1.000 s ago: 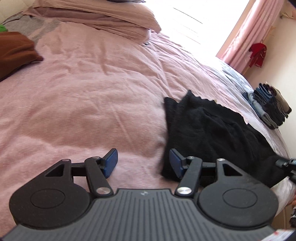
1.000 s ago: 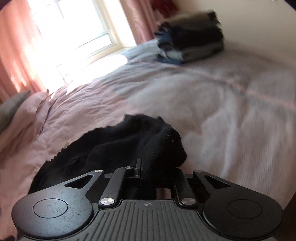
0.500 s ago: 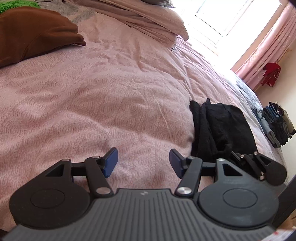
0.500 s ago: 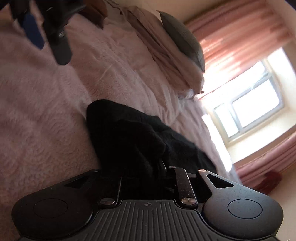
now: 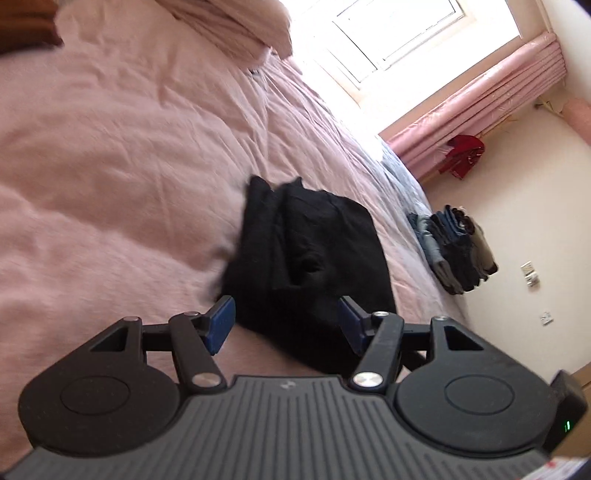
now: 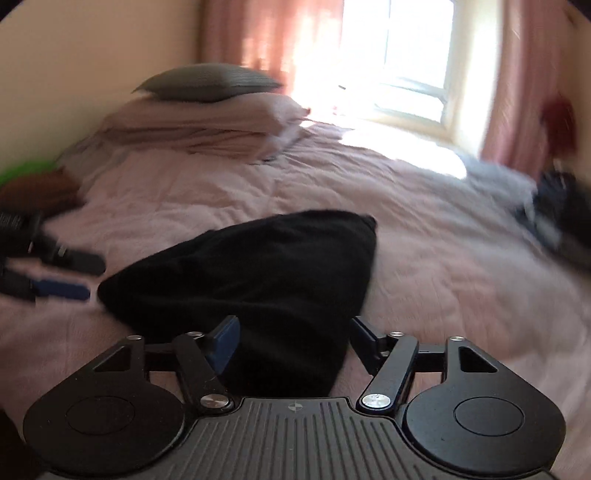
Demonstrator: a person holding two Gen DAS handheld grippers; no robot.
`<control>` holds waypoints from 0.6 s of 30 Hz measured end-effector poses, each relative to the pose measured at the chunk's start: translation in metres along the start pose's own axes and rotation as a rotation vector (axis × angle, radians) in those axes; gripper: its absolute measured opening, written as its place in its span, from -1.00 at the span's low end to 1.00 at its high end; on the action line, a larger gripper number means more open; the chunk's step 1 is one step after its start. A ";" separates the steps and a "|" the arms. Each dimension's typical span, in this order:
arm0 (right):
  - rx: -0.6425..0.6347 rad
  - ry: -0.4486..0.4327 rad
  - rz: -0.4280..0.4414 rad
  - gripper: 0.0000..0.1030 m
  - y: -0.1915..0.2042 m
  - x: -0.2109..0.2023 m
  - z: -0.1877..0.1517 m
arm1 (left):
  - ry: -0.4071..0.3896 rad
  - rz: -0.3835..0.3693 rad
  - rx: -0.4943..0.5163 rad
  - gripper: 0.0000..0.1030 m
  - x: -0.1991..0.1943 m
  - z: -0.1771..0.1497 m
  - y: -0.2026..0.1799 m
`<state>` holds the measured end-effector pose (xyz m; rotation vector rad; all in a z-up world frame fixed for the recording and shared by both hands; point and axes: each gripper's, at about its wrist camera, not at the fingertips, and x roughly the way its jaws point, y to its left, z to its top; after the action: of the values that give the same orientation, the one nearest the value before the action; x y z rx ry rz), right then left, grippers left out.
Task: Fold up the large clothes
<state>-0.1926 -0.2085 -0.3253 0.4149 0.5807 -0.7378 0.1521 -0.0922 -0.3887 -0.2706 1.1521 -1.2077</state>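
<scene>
The black garment [image 6: 258,280] lies folded on the bed [image 6: 424,258], right gripper [image 6: 291,343] jaws just opened off it, left gripper [image 5: 284,325] jaws half-open, empty

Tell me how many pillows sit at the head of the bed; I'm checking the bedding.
2, stacked near the window: a grey pillow on top of a pink pillow. Folded pink bedding beneath could hide more.

- My right wrist view smears toward its edges: the stack of folded clothes [image 6: 557,210] is only a dark streak.
- The left gripper [image 6: 79,277] is cut off by that frame's left edge and blurred.
- The black garment [image 6: 258,291] runs under my right gripper's body, its near end hidden.
- The brown cloth [image 5: 26,27] is clipped at the corner.
</scene>
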 end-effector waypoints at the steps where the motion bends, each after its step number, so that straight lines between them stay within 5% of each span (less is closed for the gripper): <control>1: 0.115 0.018 0.007 0.01 -0.019 0.003 0.004 | 0.011 -0.023 -0.024 0.10 0.008 0.001 0.001; 7: 0.473 0.094 0.071 -0.19 -0.081 0.025 0.001 | 0.023 -0.039 -0.053 0.09 0.037 0.009 -0.002; 18: 0.346 0.074 0.017 -0.19 -0.067 0.034 -0.007 | 0.033 -0.004 -0.020 0.03 0.057 0.005 -0.003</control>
<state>-0.2230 -0.2666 -0.3617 0.7684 0.5182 -0.8119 0.1492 -0.1426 -0.4160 -0.2695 1.1932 -1.2081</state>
